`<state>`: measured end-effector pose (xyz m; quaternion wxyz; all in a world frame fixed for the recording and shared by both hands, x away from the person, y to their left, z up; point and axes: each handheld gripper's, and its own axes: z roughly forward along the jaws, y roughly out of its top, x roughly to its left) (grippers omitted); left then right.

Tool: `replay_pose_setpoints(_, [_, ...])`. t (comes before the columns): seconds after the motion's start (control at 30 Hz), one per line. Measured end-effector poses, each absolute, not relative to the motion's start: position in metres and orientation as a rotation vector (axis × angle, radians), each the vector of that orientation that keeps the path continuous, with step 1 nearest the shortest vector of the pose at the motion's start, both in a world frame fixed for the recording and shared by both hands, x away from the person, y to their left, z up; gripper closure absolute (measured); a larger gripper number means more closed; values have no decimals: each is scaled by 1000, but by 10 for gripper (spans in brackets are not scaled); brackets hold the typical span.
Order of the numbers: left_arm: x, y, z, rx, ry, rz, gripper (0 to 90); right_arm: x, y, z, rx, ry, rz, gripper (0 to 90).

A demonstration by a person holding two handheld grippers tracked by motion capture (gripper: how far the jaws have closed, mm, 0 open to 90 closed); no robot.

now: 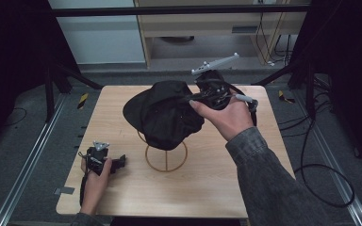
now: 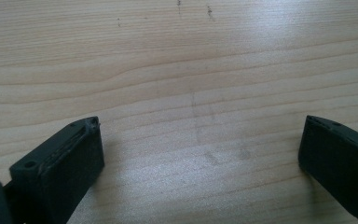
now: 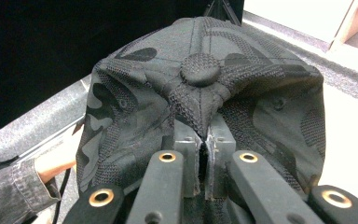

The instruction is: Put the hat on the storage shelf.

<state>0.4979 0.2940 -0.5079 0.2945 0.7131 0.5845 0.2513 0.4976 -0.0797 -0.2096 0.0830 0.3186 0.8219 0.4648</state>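
Pinching crown cloth in closed jaws, right gripper (image 1: 206, 92) holds cap (image 1: 165, 113) over wire stand (image 1: 166, 157); left gripper (image 1: 104, 160) rests on counter (image 1: 207, 179), jaws open; next, probably seating cap squarely on stand.

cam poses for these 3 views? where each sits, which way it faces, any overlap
High view: above the person's side, facing forward and down on the table; both forearms, left gripper, right gripper at the cap.
Left gripper view: on the left gripper, facing bare tabletop; jaws apart.
Right gripper view: on the right gripper, jaws pinching the cap's crown.
Shared: cap, in high and right gripper views.
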Motion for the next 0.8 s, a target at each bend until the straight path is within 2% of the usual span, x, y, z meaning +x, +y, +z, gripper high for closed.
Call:
replay_pose_setpoints(0.4, [498,294,-508,1899,1557,669,0,489,-81,-230,960,2481,1332,855])
replay_pose_setpoints(0.8, [498,294,-508,1899,1557,669,0,484,-81,-235,963,2482,1312,855])
